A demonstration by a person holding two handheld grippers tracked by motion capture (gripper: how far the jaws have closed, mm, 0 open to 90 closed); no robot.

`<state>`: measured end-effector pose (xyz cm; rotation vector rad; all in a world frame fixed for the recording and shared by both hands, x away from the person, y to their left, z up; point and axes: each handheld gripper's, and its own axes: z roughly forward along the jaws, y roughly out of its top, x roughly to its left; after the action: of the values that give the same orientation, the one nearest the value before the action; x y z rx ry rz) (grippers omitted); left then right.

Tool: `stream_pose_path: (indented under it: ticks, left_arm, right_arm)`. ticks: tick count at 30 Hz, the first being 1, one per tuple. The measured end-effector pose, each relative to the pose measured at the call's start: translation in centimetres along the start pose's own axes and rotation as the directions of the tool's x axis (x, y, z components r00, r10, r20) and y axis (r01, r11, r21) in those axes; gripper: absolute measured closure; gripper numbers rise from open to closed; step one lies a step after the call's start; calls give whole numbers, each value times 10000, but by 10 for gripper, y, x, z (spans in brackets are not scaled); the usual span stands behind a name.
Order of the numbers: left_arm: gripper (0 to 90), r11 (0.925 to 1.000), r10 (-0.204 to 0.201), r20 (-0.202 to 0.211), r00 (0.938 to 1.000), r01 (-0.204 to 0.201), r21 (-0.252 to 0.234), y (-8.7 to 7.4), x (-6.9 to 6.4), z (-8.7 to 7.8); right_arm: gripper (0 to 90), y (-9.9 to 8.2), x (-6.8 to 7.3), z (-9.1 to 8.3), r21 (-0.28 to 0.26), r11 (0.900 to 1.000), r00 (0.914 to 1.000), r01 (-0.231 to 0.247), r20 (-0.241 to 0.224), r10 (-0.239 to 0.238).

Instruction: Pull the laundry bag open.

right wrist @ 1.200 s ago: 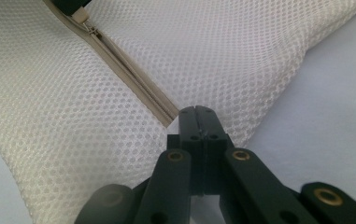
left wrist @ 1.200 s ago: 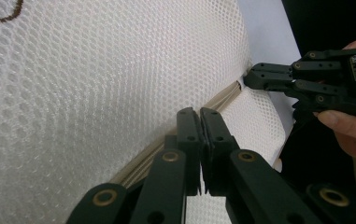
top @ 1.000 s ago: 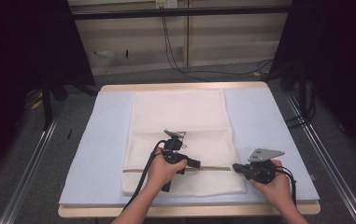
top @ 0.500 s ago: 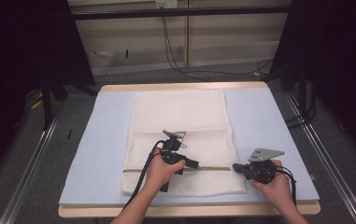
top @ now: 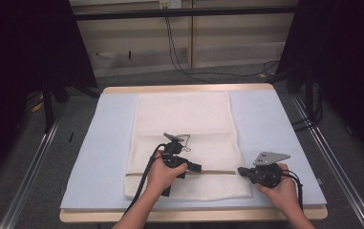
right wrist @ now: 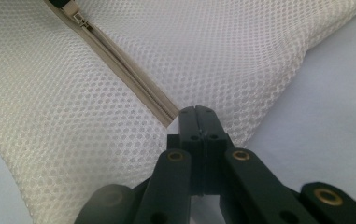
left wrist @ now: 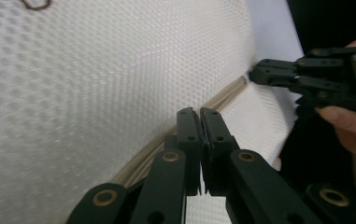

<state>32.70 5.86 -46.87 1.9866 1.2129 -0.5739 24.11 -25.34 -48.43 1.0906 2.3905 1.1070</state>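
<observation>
I see a white mesh bag (top: 184, 138) lying flat on the pale blue mat (top: 103, 143) that covers the table (top: 184, 88). The bag runs from near the table's far edge to near its near edge, roughly centred between the left and right edges. A beige zipper (top: 215, 171) crosses the bag parallel to the near edge, close to the bag's near end.

My left gripper (top: 196, 168) sits over the zipper line near the bag's middle. In the left gripper view its jaws are pressed together at the zipper band (left wrist: 175, 140); I cannot tell what they pinch, if anything. The same view shows my right gripper (left wrist: 259, 74) farther off, tip touching the zipper's end at the bag's edge.

My right gripper (top: 241, 171) rests at the bag's right edge, near the table's near right corner. In the right gripper view its jaws are closed at the zipper's end (right wrist: 168, 116), gripping the mesh there. The zipper slider (right wrist: 75, 16) lies at the far end of that view.
</observation>
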Motion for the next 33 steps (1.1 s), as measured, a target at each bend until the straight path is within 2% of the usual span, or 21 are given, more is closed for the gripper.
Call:
stream_pose_path:
  ticks: [1, 4, 6, 10, 13, 14, 18, 19, 22, 23, 25, 29, 30, 33]
  left_arm:
    - [877, 9997, -225, 154, 9996, 226, -25, -1, 0, -1]
    - [877, 9999, -107, 7, 9999, 107, -48, -1, 2, -4]
    - [877, 9996, -259, 66, 9996, 260, -129, -1, 2, -4]
    - [877, 10000, -88, 35, 10000, 88, -35, -1, 3, -6]
    - [877, 9995, -312, 63, 9995, 313, -107, -2, 4, -8]
    - [877, 9997, -232, -59, 9997, 232, -26, -2, 6, -10]
    - [877, 9995, -313, 79, 9995, 314, -76, -3, 9, -13]
    - [877, 9997, -259, -87, 9996, 258, -55, -3, 9, -14]
    - [877, 9994, -334, 78, 9994, 335, -103, -4, 10, -14]
    - [877, 9996, -284, -129, 9995, 283, -82, -4, 10, -15]
    - [877, 9994, -324, 37, 9995, 324, -92, -4, 12, -17]
    - [877, 9994, -333, -89, 9994, 333, -37, -5, 13, -19]
    - [877, 9990, -439, 69, 9990, 439, -90, -5, 14, -20]
    - [877, 9988, -488, -12, 9988, 488, -79, -6, 15, -23]
  right_arm:
    - [900, 0, 0, 0, 2, 10000, 10000, -29, 2, 29]
    - [900, 0, 0, 0, -5, 10000, 10000, -41, -5, 41]
    - [900, 0, 0, 0, -29, 10000, 10000, -5, -24, 5]
    - [900, 0, 0, 0, -7, 10000, 10000, -34, -2, 34]
    - [900, 0, 0, 0, -30, 10000, 10000, -15, -21, 15]
    - [900, 0, 0, 0, 3, 10000, 10000, -65, -6, 65]
    - [900, 0, 0, 0, -19, 10000, 10000, -70, 7, 70]
    - [900, 0, 0, 0, -25, 10000, 10000, -79, -2, 79]
    - [900, 0, 0, 0, -24, 10000, 10000, -59, 3, 59]
    - [900, 0, 0, 0, -14, 10000, 10000, -52, 13, 52]
    - [900, 0, 0, 0, -13, 10000, 10000, -76, 16, 76]
    - [900, 0, 0, 0, -33, 10000, 10000, -51, 4, 51]
    - [900, 0, 0, 0, -30, 10000, 10000, -59, 3, 59]
    - [900, 0, 0, 0, -13, 10000, 10000, -60, 6, 60]
